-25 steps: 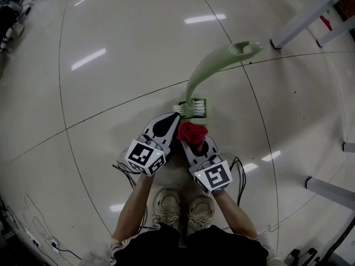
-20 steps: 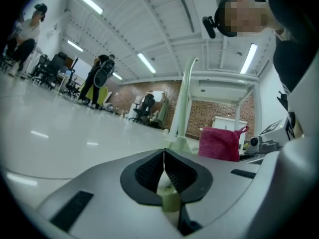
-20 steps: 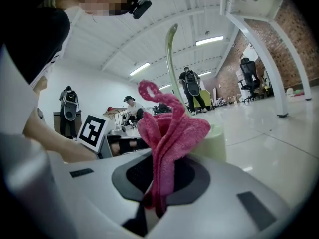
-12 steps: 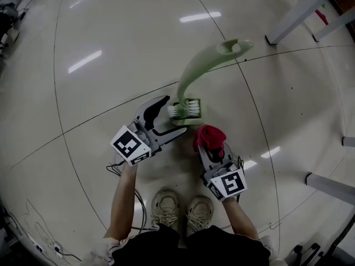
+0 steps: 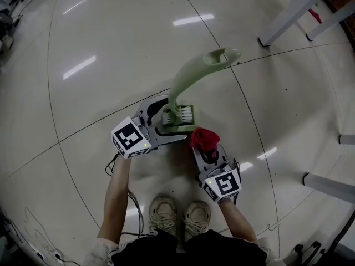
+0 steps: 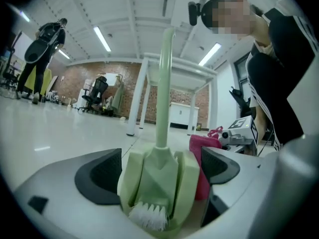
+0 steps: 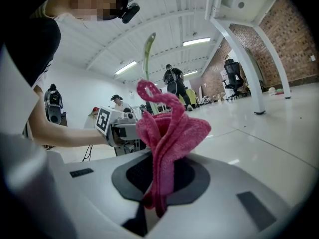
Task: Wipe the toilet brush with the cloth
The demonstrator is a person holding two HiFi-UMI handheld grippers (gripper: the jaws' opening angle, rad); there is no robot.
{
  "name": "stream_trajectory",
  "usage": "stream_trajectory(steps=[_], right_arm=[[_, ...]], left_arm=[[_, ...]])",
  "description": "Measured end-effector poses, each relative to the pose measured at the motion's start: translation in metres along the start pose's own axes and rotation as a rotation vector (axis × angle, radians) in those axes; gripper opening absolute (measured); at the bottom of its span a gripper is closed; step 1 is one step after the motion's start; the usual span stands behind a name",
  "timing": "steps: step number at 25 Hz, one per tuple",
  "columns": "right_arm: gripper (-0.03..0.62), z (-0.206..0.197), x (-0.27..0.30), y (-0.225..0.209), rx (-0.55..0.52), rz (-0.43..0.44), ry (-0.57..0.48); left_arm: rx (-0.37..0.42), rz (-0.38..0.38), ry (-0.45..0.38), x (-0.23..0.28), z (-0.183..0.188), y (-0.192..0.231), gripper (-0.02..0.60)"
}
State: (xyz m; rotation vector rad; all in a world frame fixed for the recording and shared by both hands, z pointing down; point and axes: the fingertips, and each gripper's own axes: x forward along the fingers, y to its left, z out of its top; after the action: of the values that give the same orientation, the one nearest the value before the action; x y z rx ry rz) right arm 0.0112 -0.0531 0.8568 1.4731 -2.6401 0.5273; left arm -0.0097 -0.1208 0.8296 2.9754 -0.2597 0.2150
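The pale green toilet brush (image 5: 191, 76) stands upright on the floor in its holder (image 6: 159, 183), white bristles showing at the bottom. My left gripper (image 5: 175, 119) lies low with the holder between its dark pads (image 6: 99, 176). Its jaws have just been opening; they stand wide and open, and I see no pad pressing on the holder. My right gripper (image 5: 206, 151) is shut on the bunched red cloth (image 5: 203, 138), just right of the holder and apart from it. The cloth (image 7: 169, 133) sticks up out of the right jaws.
White table legs stand at the far right (image 5: 288, 15) and near right (image 5: 327, 184). Cables (image 5: 119, 168) trail on the glossy floor behind the left gripper. The person's shoes (image 5: 177, 215) are close below the grippers. Another person (image 6: 45, 39) and chairs (image 6: 97, 91) are far off.
The left gripper has opened, swung left and come round the brush holder. The right gripper has carried the cloth right, away from the brush's base.
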Motion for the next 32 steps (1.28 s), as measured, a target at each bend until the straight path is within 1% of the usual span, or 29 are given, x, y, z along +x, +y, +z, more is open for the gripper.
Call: stream_trajectory(steps=[2, 6, 11, 14, 16, 18, 22, 27, 29, 32], right_arm=[[0.031, 0.001, 0.001, -0.001, -0.003, 0.001, 0.001], [0.031, 0.003, 0.004, -0.003, -0.005, 0.006, -0.003], [0.032, 0.005, 0.009, -0.009, -0.026, -0.005, -0.002], [0.031, 0.01, 0.016, -0.024, -0.047, -0.037, -0.002], [0.031, 0.014, 0.022, -0.036, -0.081, -0.051, 0.001], [0.031, 0.018, 0.03, -0.047, -0.125, -0.051, 0.007], [0.031, 0.028, 0.046, -0.069, -0.189, -0.055, 0.018], [0.031, 0.04, 0.062, -0.093, -0.206, -0.076, 0.028], [0.031, 0.047, 0.064, -0.093, -0.214, -0.075, 0.023], [0.031, 0.048, 0.053, -0.088, -0.185, -0.089, 0.007]], left_arm=[[-0.014, -0.014, -0.017, 0.004, 0.003, 0.001, 0.472], [-0.024, -0.023, -0.014, 0.011, 0.0, 0.003, 0.471], [-0.03, 0.002, -0.023, 0.003, 0.0, 0.004, 0.471], [-0.043, 0.019, -0.025, -0.005, -0.002, 0.004, 0.471], [-0.051, 0.026, -0.019, -0.011, -0.004, 0.001, 0.471], [-0.057, 0.033, -0.016, -0.017, -0.004, -0.004, 0.471], [-0.087, 0.029, -0.038, -0.026, -0.006, -0.023, 0.469], [-0.099, 0.004, -0.048, -0.021, -0.007, -0.048, 0.47], [-0.089, 0.02, -0.053, -0.022, -0.007, -0.045, 0.471], [-0.071, 0.064, -0.078, -0.026, 0.0, -0.024, 0.471]])
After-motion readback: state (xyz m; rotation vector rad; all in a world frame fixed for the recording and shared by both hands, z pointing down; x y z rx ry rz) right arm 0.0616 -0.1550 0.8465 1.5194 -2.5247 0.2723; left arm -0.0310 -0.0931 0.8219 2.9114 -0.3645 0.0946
